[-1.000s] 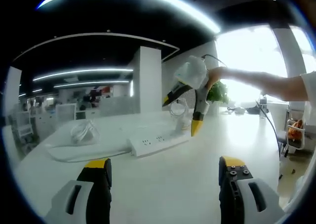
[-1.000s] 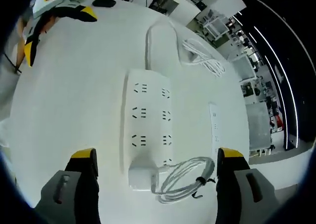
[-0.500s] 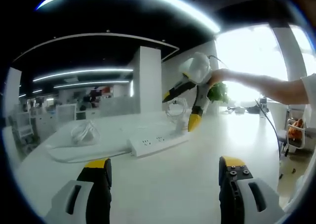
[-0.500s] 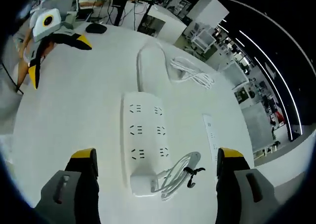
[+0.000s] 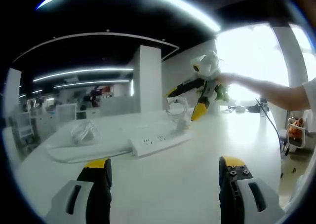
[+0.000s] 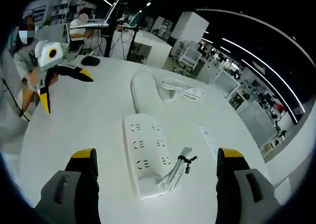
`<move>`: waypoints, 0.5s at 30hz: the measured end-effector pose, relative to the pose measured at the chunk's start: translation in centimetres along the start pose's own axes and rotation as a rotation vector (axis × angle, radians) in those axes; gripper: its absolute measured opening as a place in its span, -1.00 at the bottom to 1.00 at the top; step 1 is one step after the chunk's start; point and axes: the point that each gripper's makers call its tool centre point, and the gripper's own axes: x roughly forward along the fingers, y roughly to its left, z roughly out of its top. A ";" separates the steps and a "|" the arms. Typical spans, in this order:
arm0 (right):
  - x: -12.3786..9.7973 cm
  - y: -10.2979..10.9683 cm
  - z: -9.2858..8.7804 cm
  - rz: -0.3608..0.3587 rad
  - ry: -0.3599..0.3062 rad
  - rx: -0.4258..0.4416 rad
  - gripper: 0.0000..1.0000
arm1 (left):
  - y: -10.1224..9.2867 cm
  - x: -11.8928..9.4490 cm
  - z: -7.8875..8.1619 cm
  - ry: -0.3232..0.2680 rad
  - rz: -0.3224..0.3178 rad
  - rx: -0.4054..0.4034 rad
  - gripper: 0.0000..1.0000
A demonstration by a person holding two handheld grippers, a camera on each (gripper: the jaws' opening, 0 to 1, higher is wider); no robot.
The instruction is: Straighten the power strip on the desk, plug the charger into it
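A white power strip lies flat on the white desk, straight ahead between my right gripper's jaws. At its near end sit a white charger block and its tied cable bundle. My right gripper is open, above the strip and holding nothing. In the left gripper view the power strip lies ahead, and the right gripper hangs open in the air over its far end, held by a hand. My left gripper is open and low over the desk. It appears as the left gripper at the left.
The strip's cord loops away behind it, beside a coiled white cable. A slim white bar lies to the strip's right. A dark mouse sits at the desk's far edge. People sit at monitors beyond.
My right gripper has risen and tilted back, so the strip looks smaller and more of the room shows. In the left gripper view it has moved up and right. The left gripper has stayed put.
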 end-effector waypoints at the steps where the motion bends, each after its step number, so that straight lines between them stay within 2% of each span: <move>1: -0.3 -0.1 0.1 -0.009 -0.018 0.010 0.99 | 0.0 0.1 0.0 0.001 -0.001 0.000 0.85; 7: -2.1 -0.4 0.6 -0.045 -0.120 0.078 0.96 | -0.3 0.5 -0.1 0.006 -0.013 0.004 0.85; 15: -4.5 -1.1 0.4 -0.098 -0.194 0.127 0.97 | -0.7 0.6 -0.2 0.005 -0.021 0.007 0.85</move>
